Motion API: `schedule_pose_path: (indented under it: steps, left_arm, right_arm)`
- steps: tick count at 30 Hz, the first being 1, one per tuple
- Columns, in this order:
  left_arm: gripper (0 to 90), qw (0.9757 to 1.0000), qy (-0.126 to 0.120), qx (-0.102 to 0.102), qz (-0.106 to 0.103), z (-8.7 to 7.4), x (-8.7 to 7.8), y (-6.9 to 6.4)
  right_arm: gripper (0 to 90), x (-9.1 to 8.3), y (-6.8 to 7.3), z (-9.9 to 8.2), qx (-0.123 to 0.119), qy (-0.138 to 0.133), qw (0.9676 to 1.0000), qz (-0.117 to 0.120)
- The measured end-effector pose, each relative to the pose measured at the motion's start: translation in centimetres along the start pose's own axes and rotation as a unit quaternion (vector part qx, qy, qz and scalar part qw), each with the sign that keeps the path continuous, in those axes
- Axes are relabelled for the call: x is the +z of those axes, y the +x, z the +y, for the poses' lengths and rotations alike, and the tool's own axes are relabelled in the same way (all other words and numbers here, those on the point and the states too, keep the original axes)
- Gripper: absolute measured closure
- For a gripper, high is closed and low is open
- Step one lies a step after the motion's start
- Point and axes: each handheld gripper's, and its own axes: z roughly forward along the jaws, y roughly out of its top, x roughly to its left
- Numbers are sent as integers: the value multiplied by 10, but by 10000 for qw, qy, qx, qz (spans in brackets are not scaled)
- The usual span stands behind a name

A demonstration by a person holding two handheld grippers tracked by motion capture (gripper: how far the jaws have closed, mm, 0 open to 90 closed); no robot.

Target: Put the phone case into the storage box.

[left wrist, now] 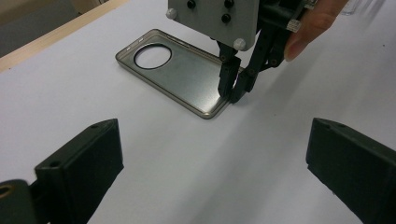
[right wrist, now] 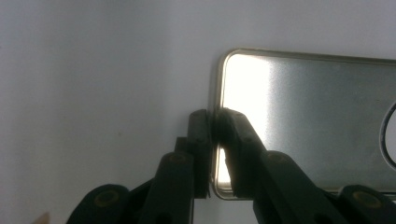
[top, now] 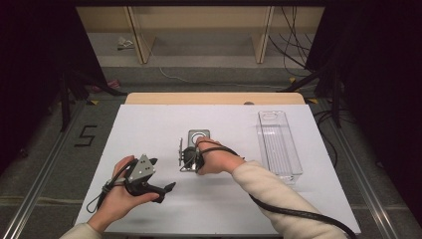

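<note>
The right gripper (right wrist: 214,122) is seen at the lower centre of its own view, its black jaws pinched on the raised short-end rim of the flat, brushed grey metal phone-shaped case with rounded corners and a round cut-out (right wrist: 303,121). The case lies at the centre of the high view on the matt white table sheet (top: 149,129). The left gripper (left wrist: 212,163) is held wide open over bare sheet, touching nothing.
</note>
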Motion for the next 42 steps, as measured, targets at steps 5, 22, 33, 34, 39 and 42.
schedule_pose_path:
  steps: [5,22,33,34,39,42]
  left_arm:
    - [35,10000,-4,0,2,0,0,0]
    - [39,10000,-4,2,10,0,0,0]
    - [43,10000,-28,-17,34,0,0,0]
    - [44,10000,-30,-16,43,0,0,0]
    - [47,10000,-39,-27,64,0,-1,0]
    - [49,10000,-34,-33,74,0,-1,1]
  right_arm:
    - [848,0,2,1,-19,49,10000,-64]
    - [890,0,6,0,13,11,9998,-207]
    - [897,-10,11,-6,13,-509,9966,-649]
    - [897,-13,11,-8,-40,-563,9957,-736]
    - [898,-24,15,-19,111,-897,9908,-1011]
    - [898,-30,19,-27,157,-1102,9875,-1117]
